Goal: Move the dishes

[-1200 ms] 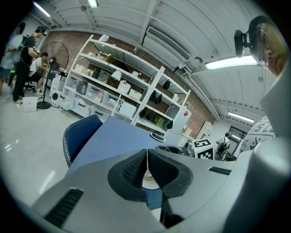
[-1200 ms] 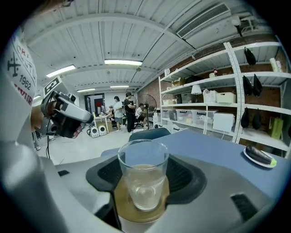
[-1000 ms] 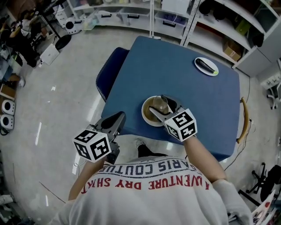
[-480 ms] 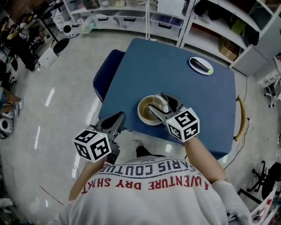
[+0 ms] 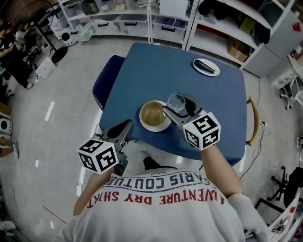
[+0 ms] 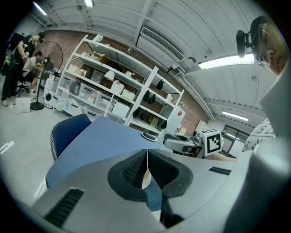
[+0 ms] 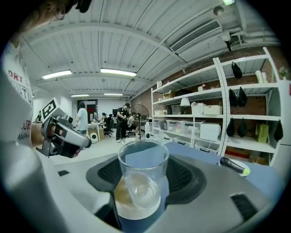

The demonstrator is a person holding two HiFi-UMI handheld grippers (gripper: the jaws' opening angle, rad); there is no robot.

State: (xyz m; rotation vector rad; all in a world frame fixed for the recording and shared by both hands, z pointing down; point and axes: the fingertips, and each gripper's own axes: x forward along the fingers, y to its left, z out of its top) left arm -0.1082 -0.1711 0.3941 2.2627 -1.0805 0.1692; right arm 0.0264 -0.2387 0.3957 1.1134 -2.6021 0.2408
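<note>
My right gripper (image 5: 177, 108) is shut on a clear drinking glass (image 5: 175, 101), which hangs upright above the blue table (image 5: 156, 71), just right of a tan bowl (image 5: 154, 115). In the right gripper view the glass (image 7: 142, 175) fills the gap between the black pads, and the bowl (image 7: 119, 198) shows below and behind it. My left gripper (image 5: 124, 128) hovers at the table's near left corner, shut and with nothing in it. In the left gripper view its pads (image 6: 136, 169) meet. A small white plate (image 5: 206, 66) with a dark item lies at the far right corner.
A blue chair (image 5: 105, 81) stands against the table's left side. Shelving (image 5: 142, 14) with boxes runs along the far wall. A wooden chair back (image 5: 252, 120) is at the table's right edge. People and equipment (image 5: 19, 52) are at the far left.
The right gripper has lifted the glass up out of the bowl and to the right, so the bowl now lies uncovered. The left gripper has kept near the table corner.
</note>
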